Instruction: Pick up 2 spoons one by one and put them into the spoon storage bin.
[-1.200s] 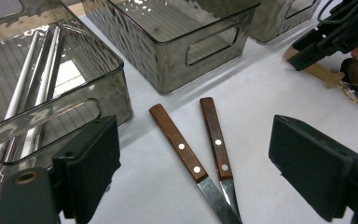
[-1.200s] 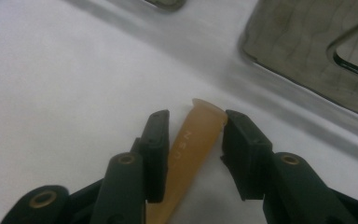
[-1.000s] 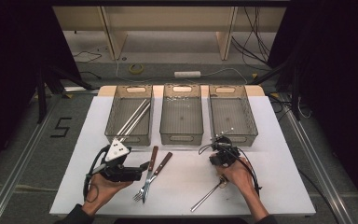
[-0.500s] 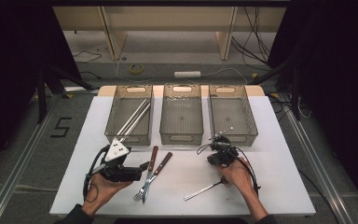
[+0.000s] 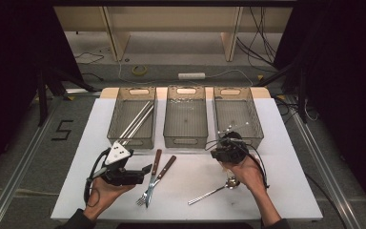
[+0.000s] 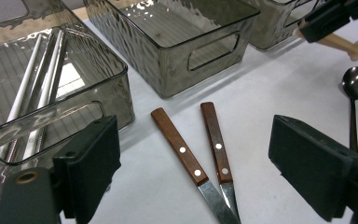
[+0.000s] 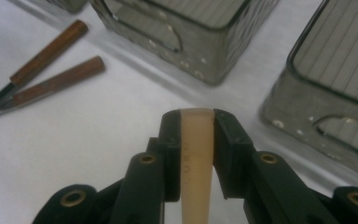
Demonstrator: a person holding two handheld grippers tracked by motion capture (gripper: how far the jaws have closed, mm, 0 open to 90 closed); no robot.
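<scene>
white desk [image 5: 286, 191] top, lit from above, dark room around it. grey floor [image 5: 24, 157] with a "5" marked on it [image 5: 62, 130] off the left edge; yellow tape roll [image 5: 139, 70], white power strip [image 5: 191, 76] and cables on the floor past the far edge, pale wooden legs behind.

three smoked-plastic bins in a row along the far edge: left bin [image 5: 116, 125] holds long silver and white sticks [image 5: 137, 121], middle bin [image 5: 170, 125] and right bin [image 5: 255, 125] look bare inside.

left gripper [image 5: 145, 170] low near the front-left corner, jaws wide apart, holding nothing and touching nothing. in the left gripper view the two wooden handles sit in the gap between the pads [image 6: 95, 163], down on the desk.

two wooden-handled pieces [image 5: 158, 167] lie side by side at front centre, handles toward the bins. one is a fork; the other i can't tell.

right gripper [image 7: 197, 122] just in front of the right bin, clamped on a cream plastic handle [image 7: 196, 154]. handle is upright between the pads and fills the gap. the left gripper view shows the far end of that cream piece [image 6: 338, 44] sticking out of the jaws, above the desk.

metal spoon [image 5: 214, 191] flat on the desk toward the front-right, bowl right next to the right hand [image 5: 248, 174], handle pointing at the front edge. untouched by either gripper.
</scene>
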